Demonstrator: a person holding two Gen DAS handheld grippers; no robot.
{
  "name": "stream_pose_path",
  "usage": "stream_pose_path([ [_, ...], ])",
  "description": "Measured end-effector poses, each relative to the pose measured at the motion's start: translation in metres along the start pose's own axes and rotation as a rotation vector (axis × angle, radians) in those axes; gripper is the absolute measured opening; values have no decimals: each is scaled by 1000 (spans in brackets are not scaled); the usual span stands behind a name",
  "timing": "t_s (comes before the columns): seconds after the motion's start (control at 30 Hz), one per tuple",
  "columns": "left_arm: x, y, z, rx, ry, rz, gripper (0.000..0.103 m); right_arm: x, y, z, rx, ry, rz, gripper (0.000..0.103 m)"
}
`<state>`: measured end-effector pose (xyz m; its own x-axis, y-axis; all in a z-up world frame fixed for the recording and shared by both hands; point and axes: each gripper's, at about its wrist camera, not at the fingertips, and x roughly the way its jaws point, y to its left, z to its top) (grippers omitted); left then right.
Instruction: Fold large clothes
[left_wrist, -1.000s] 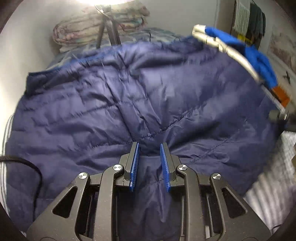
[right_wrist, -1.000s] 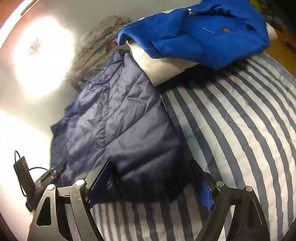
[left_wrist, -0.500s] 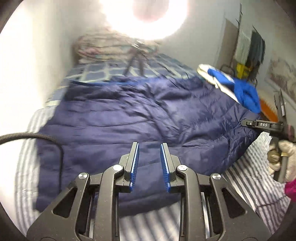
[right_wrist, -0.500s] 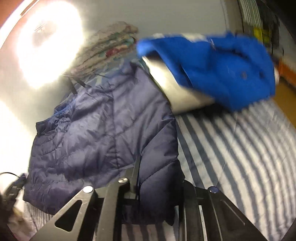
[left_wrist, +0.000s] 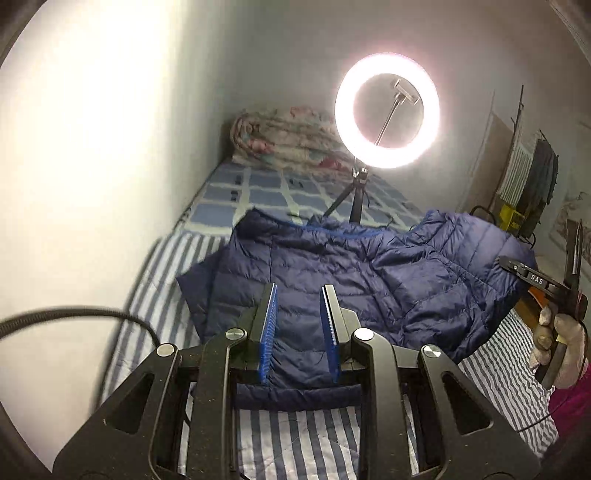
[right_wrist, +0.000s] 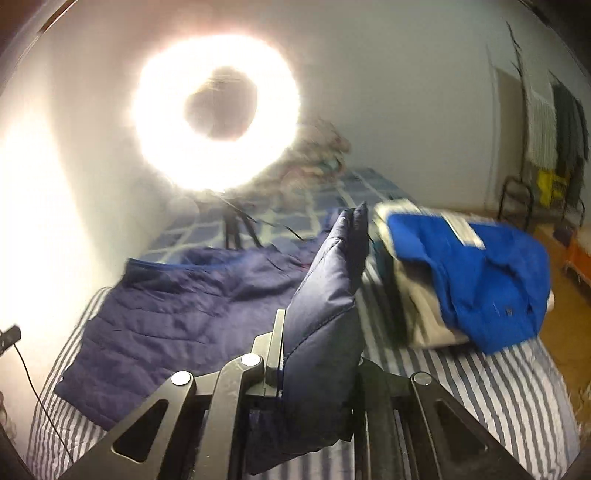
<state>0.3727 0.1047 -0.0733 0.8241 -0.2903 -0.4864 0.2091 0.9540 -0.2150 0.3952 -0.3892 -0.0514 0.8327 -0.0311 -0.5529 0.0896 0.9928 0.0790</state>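
A navy quilted jacket (left_wrist: 369, 280) lies spread on the striped bed. My left gripper (left_wrist: 299, 288) hovers over its near hem. Its blue pads stand a narrow gap apart, jacket fabric fills that gap, and the hem hangs just under the fingers. My right gripper (right_wrist: 317, 332) has its jaws closing on the jacket's right edge. A puffy fold (right_wrist: 325, 295) is pinched between them and stands up off the bed. In the left wrist view a gloved hand (left_wrist: 557, 339) holds that gripper at the far right, where the jacket's right side is raised.
A lit ring light (left_wrist: 387, 110) on a tripod (left_wrist: 358, 199) stands on the bed behind the jacket. A folded floral quilt (left_wrist: 288, 136) sits at the head. A bright blue garment (right_wrist: 472, 269) rests on a pale pile to the right. A white wall runs along the left.
The right jaws went from wide open around the jacket's edge to closed on it and lifted it. Both grippers rose and drew back. The left jaws kept the same gap.
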Motion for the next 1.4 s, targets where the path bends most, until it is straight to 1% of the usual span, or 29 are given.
stream_pose_path([
  [0.07,-12,-2,6,2,-29,-4,24,-7,26,6,-47,-34,26,11],
  [0.13,-27,-3,13,4,-63,-4,24,-14,54,11,-93,-60,75,11],
  [0.23,-50,2,26,-7,-118,4,24,-21,107,17,-184,-91,171,11],
  [0.33,-74,12,35,-34,-174,19,24,-17,155,18,-236,-85,277,11],
  [0.43,-93,19,42,-49,-223,44,24,-5,204,8,-297,-63,356,11],
  [0.5,-103,24,43,-53,-249,60,24,8,232,-4,-320,-26,409,10],
  [0.6,-110,31,45,-65,-261,72,24,40,270,-31,-334,74,476,9],
  [0.67,-108,33,44,-62,-255,83,24,65,302,-58,-388,149,511,9],
  [0.73,-104,38,44,-69,-244,85,24,86,327,-84,-436,218,535,8],
  [0.8,-101,43,43,-79,-232,87,24,99,340,-99,-467,238,528,8],
  [0.87,-98,46,42,-87,-229,91,24,108,345,-105,-460,258,540,8],
  [0.97,-95,47,42,-95,-219,89,24,117,345,-103,-439,280,586,8],
  [1.03,-92,46,40,-89,-213,92,24,117,347,-99,-436,286,622,15],
  [1.07,-91,46,39,-88,-209,93,24,113,345,-95,-427,290,649,25],
  [1.1,-90,45,39,-87,-206,93,24,102,342,-92,-416,287,681,39],
  [1.17,-85,46,38,-93,-196,91,24,90,328,-84,-405,260,711,51],
  [1.27,-68,46,36,-102,-145,78,24,75,288,-69,-375,228,718,52],
  [1.33,-48,44,30,-111,-87,61,24,67,259,-61,-336,209,679,52],
  [1.37,-34,41,24,-106,-47,51,24,67,238,-57,-308,201,644,52],
  [1.4,-20,36,18,-93,-5,44,24,68,223,-53,-290,191,610,48],
])
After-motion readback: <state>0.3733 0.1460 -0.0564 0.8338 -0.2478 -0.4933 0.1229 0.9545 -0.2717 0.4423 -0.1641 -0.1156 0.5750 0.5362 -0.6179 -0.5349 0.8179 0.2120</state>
